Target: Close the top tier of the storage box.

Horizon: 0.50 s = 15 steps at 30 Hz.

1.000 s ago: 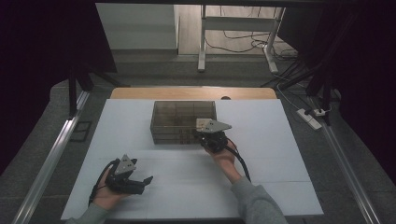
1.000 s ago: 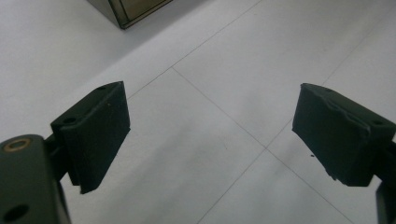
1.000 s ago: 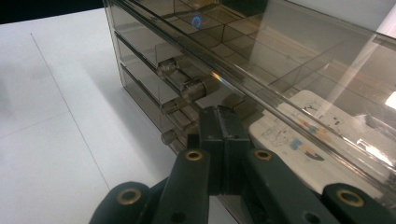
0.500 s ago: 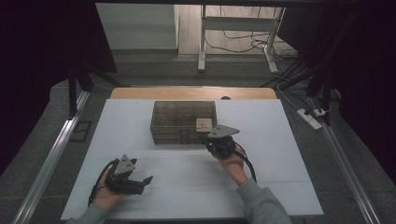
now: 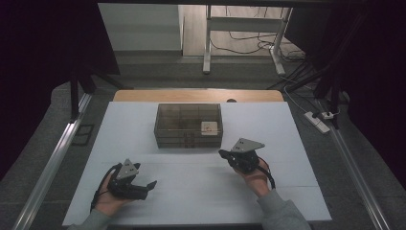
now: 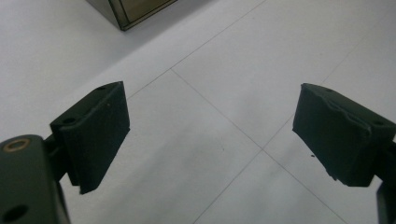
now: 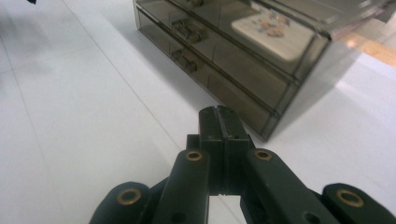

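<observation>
A smoky translucent drawer box [image 5: 188,125] stands at the middle of the white table [image 5: 201,196]. A small white card [image 5: 209,128] lies in its right part. My right gripper [image 5: 223,154] is in front of the box's right end and apart from it, jaws shut with nothing between them. In the right gripper view its shut jaws [image 7: 219,113] point at the near corner of the box [image 7: 243,56], where the drawer fronts and the white card [image 7: 275,30] show. My left gripper [image 5: 149,188] rests near the front left, open. Its pads [image 6: 98,135] stand wide apart over bare table.
A corner of the box [image 6: 133,9] sits at the top of the left gripper view. Thin seam lines [image 6: 219,112] cross the tabletop. Beyond the table's far wooden edge [image 5: 198,96] are a floor, desk legs [image 5: 207,43] and cables. A power strip [image 5: 318,122] lies on the floor at right.
My right gripper has drawn back from the box's front toward the near right, staying shut. The left gripper has not moved.
</observation>
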Each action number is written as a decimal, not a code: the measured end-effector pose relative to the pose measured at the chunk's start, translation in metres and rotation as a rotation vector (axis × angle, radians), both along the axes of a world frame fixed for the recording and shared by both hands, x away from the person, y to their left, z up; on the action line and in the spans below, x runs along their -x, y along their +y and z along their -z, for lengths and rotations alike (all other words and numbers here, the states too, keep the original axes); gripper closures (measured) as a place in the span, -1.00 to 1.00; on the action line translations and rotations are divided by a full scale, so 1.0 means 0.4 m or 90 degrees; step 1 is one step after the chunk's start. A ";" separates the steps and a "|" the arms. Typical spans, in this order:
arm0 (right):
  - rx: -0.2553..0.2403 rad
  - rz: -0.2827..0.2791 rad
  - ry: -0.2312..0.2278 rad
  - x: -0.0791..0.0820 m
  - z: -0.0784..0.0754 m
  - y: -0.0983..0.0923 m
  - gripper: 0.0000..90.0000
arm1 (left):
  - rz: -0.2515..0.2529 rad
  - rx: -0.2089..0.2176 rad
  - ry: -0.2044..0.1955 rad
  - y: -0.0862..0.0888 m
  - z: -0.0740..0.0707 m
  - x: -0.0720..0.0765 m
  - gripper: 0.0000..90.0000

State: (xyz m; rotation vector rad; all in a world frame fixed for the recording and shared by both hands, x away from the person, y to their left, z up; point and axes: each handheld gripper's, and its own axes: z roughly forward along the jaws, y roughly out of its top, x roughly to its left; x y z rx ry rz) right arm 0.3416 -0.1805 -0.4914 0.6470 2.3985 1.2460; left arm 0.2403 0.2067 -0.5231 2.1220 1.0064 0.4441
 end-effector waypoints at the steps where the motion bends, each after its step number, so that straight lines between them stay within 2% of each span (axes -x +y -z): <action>1: -0.002 0.002 0.000 0.003 0.001 -0.005 0.99 | -0.001 0.001 0.000 0.000 0.000 0.000 -0.76; 11: -0.003 0.009 0.003 0.040 0.006 -0.075 0.99 | 0.000 -0.001 0.001 -0.003 0.001 0.001 -0.76; 13: -0.013 0.009 0.010 0.051 0.006 -0.091 0.86 | 0.000 -0.001 0.001 -0.003 0.001 0.001 -0.76; 15: -0.016 0.018 0.008 0.064 0.005 -0.110 0.64 | 0.001 -0.001 0.001 -0.003 0.001 0.001 -0.76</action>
